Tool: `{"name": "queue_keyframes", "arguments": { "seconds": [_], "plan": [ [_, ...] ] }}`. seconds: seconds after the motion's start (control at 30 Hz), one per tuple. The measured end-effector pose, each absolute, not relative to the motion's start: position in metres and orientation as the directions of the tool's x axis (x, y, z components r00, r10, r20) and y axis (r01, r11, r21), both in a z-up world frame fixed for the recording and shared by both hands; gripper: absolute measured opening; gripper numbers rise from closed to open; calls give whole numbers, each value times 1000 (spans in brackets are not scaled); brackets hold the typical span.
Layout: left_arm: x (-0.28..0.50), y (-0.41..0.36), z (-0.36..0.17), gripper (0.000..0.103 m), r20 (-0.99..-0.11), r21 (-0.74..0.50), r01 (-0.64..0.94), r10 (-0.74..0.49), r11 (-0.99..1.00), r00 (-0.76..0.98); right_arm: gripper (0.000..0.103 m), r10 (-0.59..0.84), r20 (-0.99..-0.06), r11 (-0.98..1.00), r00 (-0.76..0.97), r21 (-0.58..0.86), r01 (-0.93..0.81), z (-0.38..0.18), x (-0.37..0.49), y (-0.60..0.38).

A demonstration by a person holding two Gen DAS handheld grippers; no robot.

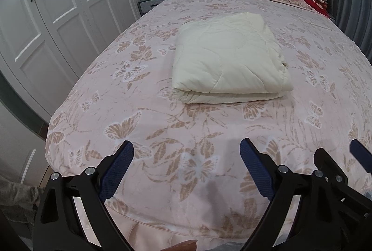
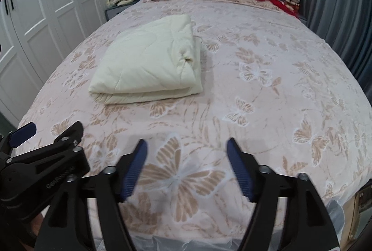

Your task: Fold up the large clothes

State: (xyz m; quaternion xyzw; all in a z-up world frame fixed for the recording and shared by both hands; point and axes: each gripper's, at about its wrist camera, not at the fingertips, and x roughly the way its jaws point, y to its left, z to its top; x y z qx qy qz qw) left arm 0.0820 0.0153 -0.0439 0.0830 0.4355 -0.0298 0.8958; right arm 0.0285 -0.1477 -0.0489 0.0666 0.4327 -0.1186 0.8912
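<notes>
Showing embossed lettering, unreadable: left gripper.

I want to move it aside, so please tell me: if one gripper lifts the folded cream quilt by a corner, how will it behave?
The cream quilt looks puffy and stitched, so it is probably soft and would sag. Its stacked layers lie loose at the right edge, so it would likely unfold. It seems light for its bulk.

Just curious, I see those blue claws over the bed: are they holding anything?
No. The left gripper and right gripper are both open and empty; the folded quilt lies untouched on the bed.
</notes>
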Motion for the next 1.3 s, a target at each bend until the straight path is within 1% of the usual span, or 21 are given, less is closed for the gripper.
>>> {"name": "queue_keyframes", "arguments": {
  "seconds": [0.07, 0.1, 1.3],
  "plan": [
    [83, 18, -44, 90, -787, 117, 122, 17, 986, 616, 85, -145, -788, 963, 599, 25, 267, -49, 29, -148],
    [82, 18, -44, 90, -787, 117, 120, 18, 986, 617, 85, -144, -787, 963, 600, 30, 270, -48, 29, -151],
    [81, 21, -43, 90, -780, 135, 111, 37, 985, 624, 85, -151, -790, 963, 595, 18, 269, -53, 33, -142]
  ]
}}
